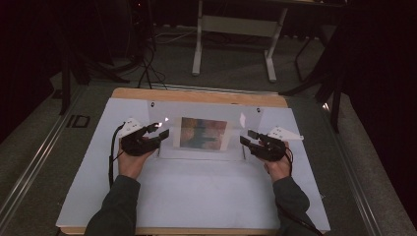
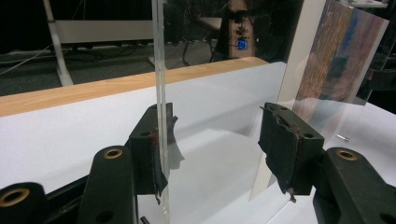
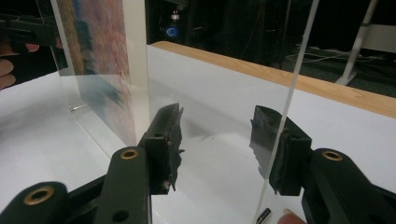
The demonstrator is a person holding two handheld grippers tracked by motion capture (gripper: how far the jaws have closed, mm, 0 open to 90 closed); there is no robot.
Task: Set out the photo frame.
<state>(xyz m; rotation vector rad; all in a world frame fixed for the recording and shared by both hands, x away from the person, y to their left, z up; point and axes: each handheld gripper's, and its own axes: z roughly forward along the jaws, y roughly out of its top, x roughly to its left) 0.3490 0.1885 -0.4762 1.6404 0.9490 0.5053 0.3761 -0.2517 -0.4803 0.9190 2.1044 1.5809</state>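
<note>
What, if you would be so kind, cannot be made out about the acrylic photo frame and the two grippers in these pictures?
- Picture in the acrylic photo frame: high view, too small and dim; a blurred landscape at best.
- Left gripper: left gripper view, whether one pad touches the panel edge is unclear through clear acrylic.
- Right gripper: right gripper view, the same doubt at the frame's edge.
- Frame's lower corners: cut off by the bottom edge in both gripper views.
</note>
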